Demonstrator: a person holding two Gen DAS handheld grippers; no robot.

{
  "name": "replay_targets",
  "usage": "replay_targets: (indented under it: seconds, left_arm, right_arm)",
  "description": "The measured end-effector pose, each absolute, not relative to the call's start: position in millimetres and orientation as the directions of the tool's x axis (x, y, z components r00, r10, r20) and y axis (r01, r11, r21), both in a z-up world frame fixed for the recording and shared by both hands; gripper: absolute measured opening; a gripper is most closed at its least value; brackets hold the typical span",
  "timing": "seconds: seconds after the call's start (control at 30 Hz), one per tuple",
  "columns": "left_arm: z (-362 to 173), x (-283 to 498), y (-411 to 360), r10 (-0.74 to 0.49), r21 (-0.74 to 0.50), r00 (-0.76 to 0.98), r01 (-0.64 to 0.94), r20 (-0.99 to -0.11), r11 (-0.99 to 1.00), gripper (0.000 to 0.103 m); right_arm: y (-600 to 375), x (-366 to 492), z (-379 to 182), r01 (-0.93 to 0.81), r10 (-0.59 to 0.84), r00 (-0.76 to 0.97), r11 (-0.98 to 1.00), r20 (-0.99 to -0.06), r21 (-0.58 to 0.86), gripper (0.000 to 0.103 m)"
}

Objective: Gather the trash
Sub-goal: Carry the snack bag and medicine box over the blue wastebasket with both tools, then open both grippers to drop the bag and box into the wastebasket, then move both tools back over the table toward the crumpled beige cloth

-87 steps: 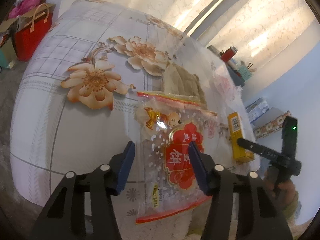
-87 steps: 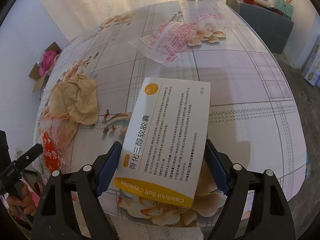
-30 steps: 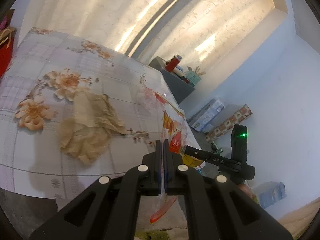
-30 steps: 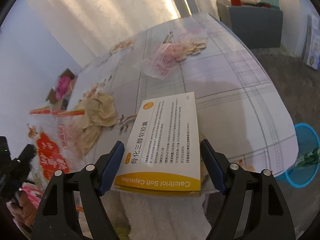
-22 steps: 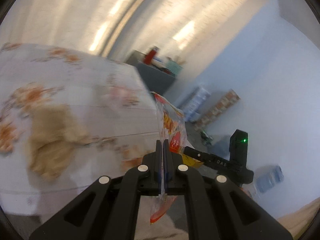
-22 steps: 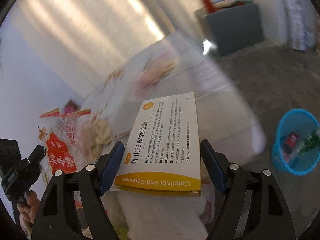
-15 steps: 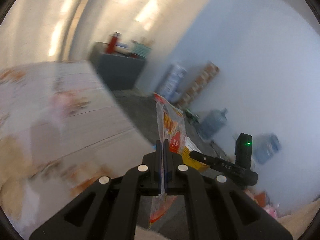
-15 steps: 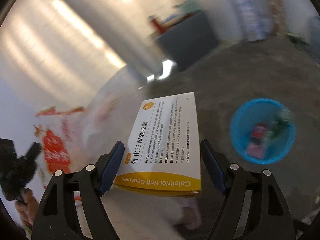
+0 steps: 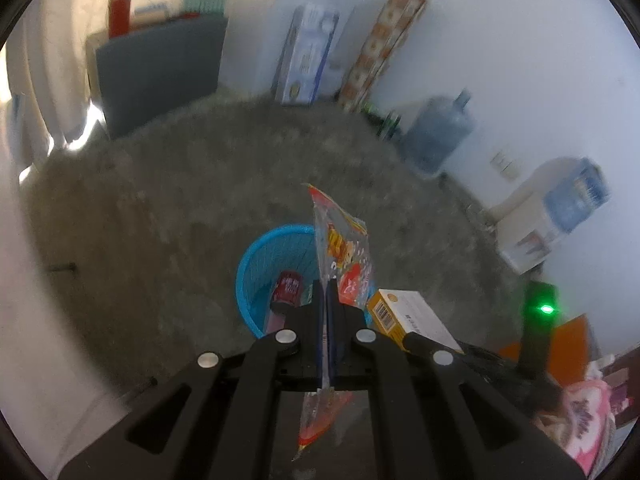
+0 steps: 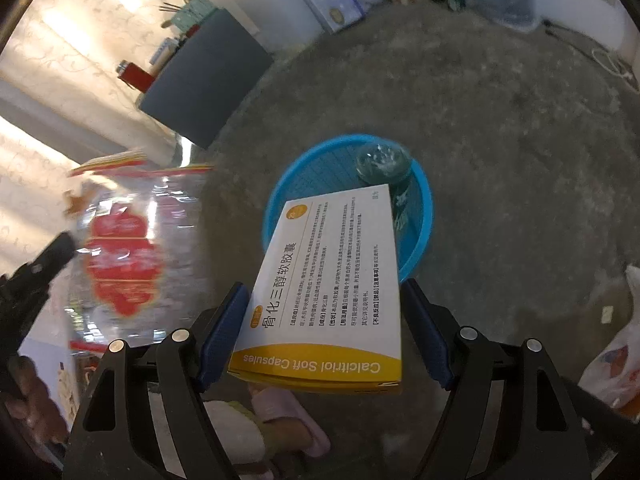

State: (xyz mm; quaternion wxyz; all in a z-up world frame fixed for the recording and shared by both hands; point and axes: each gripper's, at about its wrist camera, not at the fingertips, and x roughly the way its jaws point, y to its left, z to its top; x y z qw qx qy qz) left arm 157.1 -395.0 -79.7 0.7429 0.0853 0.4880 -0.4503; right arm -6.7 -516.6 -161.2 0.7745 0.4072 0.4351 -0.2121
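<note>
Right wrist only: green bottle (image 10: 385,172) inside blue basket (image 10: 425,216).

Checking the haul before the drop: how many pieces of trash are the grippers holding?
2: a plastic snack bag in the left gripper, a capsule box in the right gripper.

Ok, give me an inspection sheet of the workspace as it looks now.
Surface: bare grey floor; no table in view.
Job's things: blue bin on the floor holds a green bottle and a red can; plastic snack bag; capsule box.
Clutter: water jug, leaning cartons, grey cabinet.
Grippers: left hand-held gripper shut on the snack bag; right hand-held gripper shut on the capsule box, over the bin.
Cables: white cord near the wall.
Surroundings: curtain, white walls.
</note>
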Motion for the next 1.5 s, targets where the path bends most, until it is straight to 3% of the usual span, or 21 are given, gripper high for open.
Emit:
replay_targets:
  seconds: [0.17, 0.27, 0.3, 0.33, 0.4, 0.63, 0.97, 1.27, 1.5]
  left_arm:
    - [-140.6, 182.7, -441.7, -0.502, -0.283, 0.107, 0.718, -0.858, 0.636, 0.001]
    - [-166.6, 200.8, -457.3, -0.494, -0.317, 0.074, 0.682, -0.867, 0.659, 0.008]
    - [-177.1, 208.3, -461.5, -0.486, -0.338, 0.047, 0.660, -0.873, 0.671, 0.023]
    - [-185.1, 211.6, -465.5, -0.463, -0.336, 0.030, 0.647, -0.886, 0.685, 0.047]
    - [-196.7, 216.6, -465.0, -0.413, -0.304, 0.026, 0.633, -0.910, 0.712, 0.062]
    - [-182.9, 209.2, -445.9, -0.430, -0.290, 0.045, 0.675, -0.902, 0.678, 0.065]
    - [-103.3, 184.7, -392.8, -0.568, -0.351, 0.092, 0.703, -0.818, 0.618, 0.069]
    - [-32.4, 135.3, -275.4, -0.673, -0.371, 0.137, 0.746, -0.727, 0.553, 0.079]
    - [-1.7, 121.8, -141.1, -0.648, -0.350, 0.286, 0.655, -0.705, 0.670, 0.081]
  right_arm:
    - [-528.8, 18.4, -175.3, 0.669, 0.028, 0.524, 0.605, -0.851, 0.432, 0.073]
    - [-529.5, 35.1, -181.7, 0.654, 0.009, 0.529, 0.633, -0.848, 0.414, 0.073]
    - [-528.3, 38.5, -188.8, 0.645, 0.004, 0.531, 0.647, -0.847, 0.407, 0.074]
    - [-528.5, 47.1, -197.6, 0.629, 0.011, 0.529, 0.665, -0.848, 0.401, 0.074]
    - [-527.5, 52.9, -217.4, 0.624, 0.011, 0.506, 0.685, -0.863, 0.375, 0.075]
    - [-527.6, 46.2, -267.7, 0.677, 0.001, 0.400, 0.674, -0.916, 0.296, 0.075]
    - [-527.0, -17.9, -237.3, 0.735, -0.058, 0.437, 0.598, -0.898, 0.319, 0.075]
    - [-519.9, -65.5, -193.5, 0.753, -0.105, 0.499, 0.545, -0.860, 0.370, 0.075]
    - [-497.3, -47.8, -145.6, 0.691, -0.120, 0.575, 0.602, -0.809, 0.401, 0.077]
